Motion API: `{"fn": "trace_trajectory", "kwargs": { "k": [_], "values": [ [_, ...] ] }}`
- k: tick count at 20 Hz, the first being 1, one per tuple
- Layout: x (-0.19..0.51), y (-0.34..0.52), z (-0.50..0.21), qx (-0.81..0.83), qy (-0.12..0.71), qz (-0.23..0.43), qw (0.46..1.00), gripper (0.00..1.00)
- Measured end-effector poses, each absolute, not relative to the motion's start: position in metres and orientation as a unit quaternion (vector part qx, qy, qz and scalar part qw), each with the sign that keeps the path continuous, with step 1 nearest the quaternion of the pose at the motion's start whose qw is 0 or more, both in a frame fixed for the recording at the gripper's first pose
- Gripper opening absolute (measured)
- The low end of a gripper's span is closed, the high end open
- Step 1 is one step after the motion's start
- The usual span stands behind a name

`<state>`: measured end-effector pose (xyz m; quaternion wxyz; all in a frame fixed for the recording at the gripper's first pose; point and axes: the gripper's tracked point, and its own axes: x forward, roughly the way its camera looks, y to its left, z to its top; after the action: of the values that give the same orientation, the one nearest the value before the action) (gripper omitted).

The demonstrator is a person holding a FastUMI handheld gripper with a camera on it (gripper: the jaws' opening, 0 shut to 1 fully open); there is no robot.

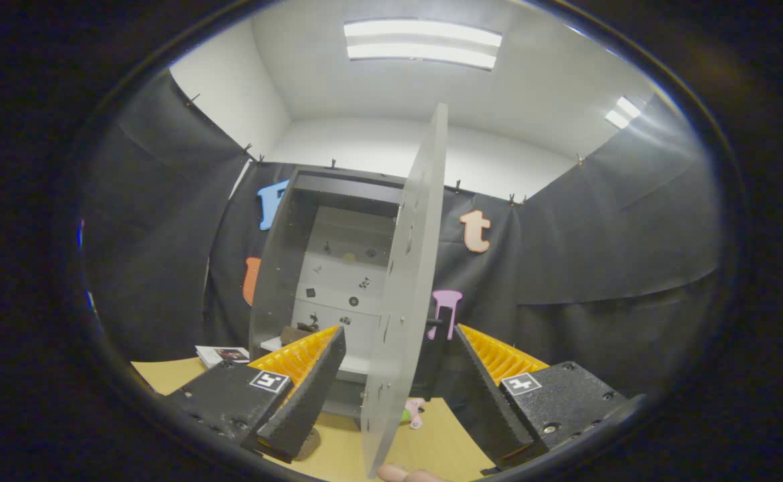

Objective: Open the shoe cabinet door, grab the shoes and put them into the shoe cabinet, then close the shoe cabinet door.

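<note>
Gripper (pixel 391 402) agape, empty, astride upright door (pixel 408 281) edge-on, swung outward from shoe cabinet (pixel 337 268).

door (pixel 408 281) hides cabinet's (pixel 337 268) right side; small pink thing (pixel 415 410) on table half hidden.

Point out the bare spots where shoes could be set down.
Bare tan tabletop lies right of the open grey cabinet door, past a small pink object. The white cabinet shelf has room right of a dark item. The tool is open, its fingers straddling the door's edge, so that spot is crowded.
</note>
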<state>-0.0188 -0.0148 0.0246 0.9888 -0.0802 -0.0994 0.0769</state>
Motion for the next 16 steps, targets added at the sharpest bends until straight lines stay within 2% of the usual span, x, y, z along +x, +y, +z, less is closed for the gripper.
{"fn": "trace_trajectory", "kwargs": {
  "k": [3, 5, 10, 16],
  "values": [
    [-0.019, 0.009, 0.025, -0.021, -0.102, 0.124, 0.987, 0.93],
    [-0.013, 0.014, 0.019, 0.002, -0.098, 0.129, 0.987, 1.0],
    [0.009, 0.027, -0.016, 0.004, -0.066, 0.093, 0.993, 1.0],
    [0.036, 0.07, -0.074, 0.028, -0.046, 0.097, 0.994, 0.99]
  ]
}}
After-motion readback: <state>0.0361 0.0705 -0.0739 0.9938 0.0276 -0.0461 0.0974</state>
